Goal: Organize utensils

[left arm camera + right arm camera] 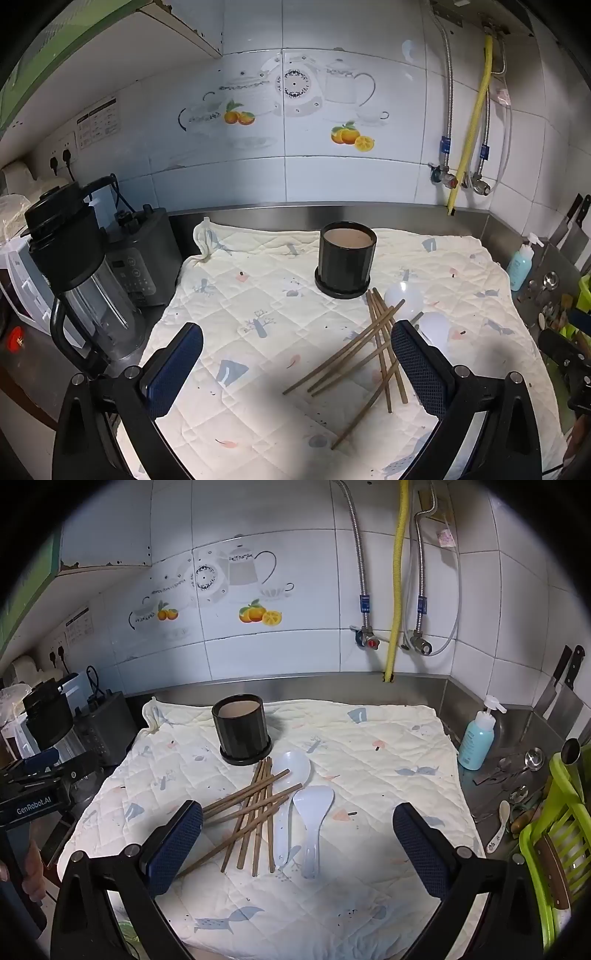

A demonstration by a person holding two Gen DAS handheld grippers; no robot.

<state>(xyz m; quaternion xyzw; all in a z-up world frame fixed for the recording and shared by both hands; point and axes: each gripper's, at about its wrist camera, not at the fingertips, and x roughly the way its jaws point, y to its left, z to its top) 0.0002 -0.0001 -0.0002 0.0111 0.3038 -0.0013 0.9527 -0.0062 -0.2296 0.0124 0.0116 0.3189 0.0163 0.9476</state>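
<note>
Chopsticks point(255, 808) lie loosely crossed mid-frame on quilted cloth point(369, 746) over the desk, two white spoons point(310, 823) just right, black holder point(243, 734) upright behind. Left tool point(295, 373) and right tool point(297, 849) both spread wide, empty.

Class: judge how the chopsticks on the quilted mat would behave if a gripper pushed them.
The chopsticks look thin, round and stiff, so they would probably roll and scatter. Lying criss-crossed, they would likely drag each other along.
</note>
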